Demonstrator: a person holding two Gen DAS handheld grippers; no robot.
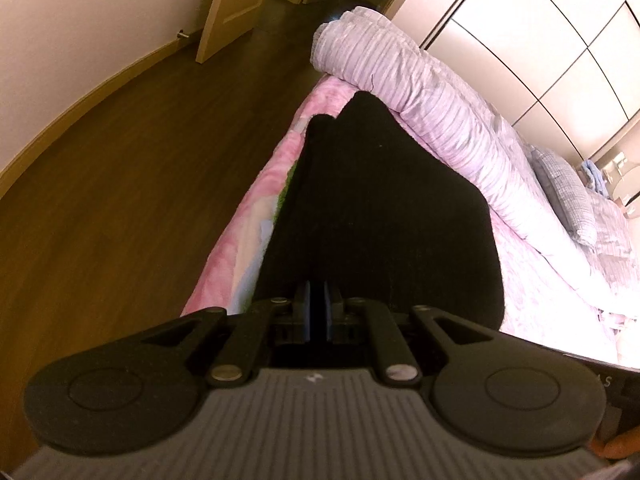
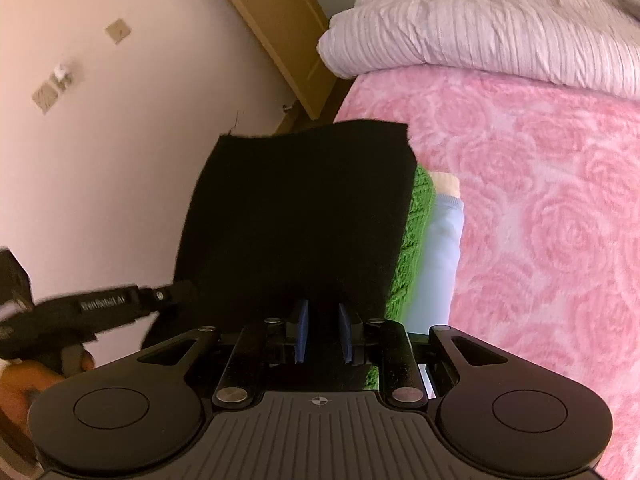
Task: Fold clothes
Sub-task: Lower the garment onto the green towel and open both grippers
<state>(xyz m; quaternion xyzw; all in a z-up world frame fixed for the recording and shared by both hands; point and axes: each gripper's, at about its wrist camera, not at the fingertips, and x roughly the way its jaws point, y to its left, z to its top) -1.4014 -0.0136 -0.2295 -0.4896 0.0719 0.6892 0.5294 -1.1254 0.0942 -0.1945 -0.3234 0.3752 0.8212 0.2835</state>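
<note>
A black garment (image 1: 380, 208) is held above the pink rose-patterned bed cover (image 1: 248, 216). My left gripper (image 1: 318, 308) is shut on its near edge; the blue pads pinch the cloth. In the right wrist view the same black garment (image 2: 300, 216) hangs in front of my right gripper (image 2: 323, 334), whose blue pads stand a little apart with black cloth between them. The left gripper (image 2: 160, 296) shows there at the lower left, at the garment's edge. Under the garment lie a green knit piece (image 2: 412, 240) and a light blue piece (image 2: 440, 248).
A rolled lilac quilt (image 1: 432, 112) lies along the far side of the bed, also in the right wrist view (image 2: 500, 32). Pillows (image 1: 568, 196) sit at the right. Dark wood floor (image 1: 140, 168), an open door (image 1: 232, 4) and white wardrobe doors (image 1: 540, 28) surround the bed.
</note>
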